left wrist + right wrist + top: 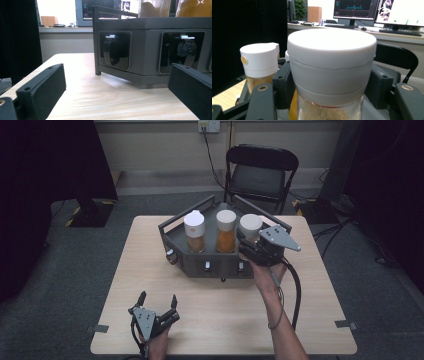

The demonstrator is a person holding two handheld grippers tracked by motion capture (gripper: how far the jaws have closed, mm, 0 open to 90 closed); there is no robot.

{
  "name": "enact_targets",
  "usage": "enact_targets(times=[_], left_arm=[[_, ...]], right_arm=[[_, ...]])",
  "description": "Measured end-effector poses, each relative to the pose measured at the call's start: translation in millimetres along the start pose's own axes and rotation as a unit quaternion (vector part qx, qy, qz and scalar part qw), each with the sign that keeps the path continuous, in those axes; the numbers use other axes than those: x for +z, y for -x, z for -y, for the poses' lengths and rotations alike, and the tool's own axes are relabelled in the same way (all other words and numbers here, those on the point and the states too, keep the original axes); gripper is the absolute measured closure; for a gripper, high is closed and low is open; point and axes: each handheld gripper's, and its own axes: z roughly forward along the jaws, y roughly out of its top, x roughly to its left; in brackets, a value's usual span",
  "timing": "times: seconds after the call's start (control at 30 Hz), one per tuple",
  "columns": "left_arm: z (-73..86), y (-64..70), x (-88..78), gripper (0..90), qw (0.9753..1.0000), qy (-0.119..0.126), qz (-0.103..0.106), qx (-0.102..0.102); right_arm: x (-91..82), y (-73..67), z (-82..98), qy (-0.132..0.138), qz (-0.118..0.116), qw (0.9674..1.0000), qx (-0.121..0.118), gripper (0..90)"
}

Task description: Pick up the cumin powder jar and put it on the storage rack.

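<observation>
My right gripper (251, 243) is clamped on the right-hand jar (250, 226) of three, its jaws pressing either side just under the white cap (331, 53), where the neck gives them a ledge to bite on. The jar is at the right end of the grey rack (210, 262), and from the pictures I cannot tell whether its base rests in its slot or has cleared it. The middle jar (226, 231) with orange filling and the left jar (194, 231) with a flip-top cap stand upright beside it in the rack, close enough that I judge a straight pull is the safest way out (a tilt could knock the neighbour).

My left gripper (157, 312) rests low near the front edge of the table (310, 320), jaws wide apart and holding nothing, pointed at the rack's front face with its row of dark recessed latches (114, 50). It is parked there to be out of the way, I think, yet ready to steady the rack.

The table is pale wood, bare apart from the rack. Beyond it stands a black folding chair (261, 172) on grey carpet, with monitors (355, 8) on a desk along the wall.
</observation>
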Motion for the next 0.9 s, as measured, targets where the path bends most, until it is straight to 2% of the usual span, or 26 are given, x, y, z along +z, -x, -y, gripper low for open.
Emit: enact_targets(times=[0.33,0.47,0.57,0.9], left_arm=[[-0.1,-0.1,0.0,1.1,1.0,0.0,0.0,0.0],[0.0,0.0,0.0,1.1,1.0,0.0,0.0,0.0],[0.0,-0.1,0.0,1.0,1.0,0.0,0.0,0.0],[0.1,-0.1,0.0,1.0,1.0,0.0,0.0,0.0]], right_arm=[[11.8,0.5,-0.1,-0.002,0.017,0.9999,-0.001,34.1],[15.8,1.1,-0.3,-0.003,0.021,0.9997,0.009,34.1],[18.9,-1.8,-0.5,-0.004,0.029,0.9996,0.0,34.1],[29.6,0.4,3.9,-0.005,0.039,0.9992,-0.004,34.0]])
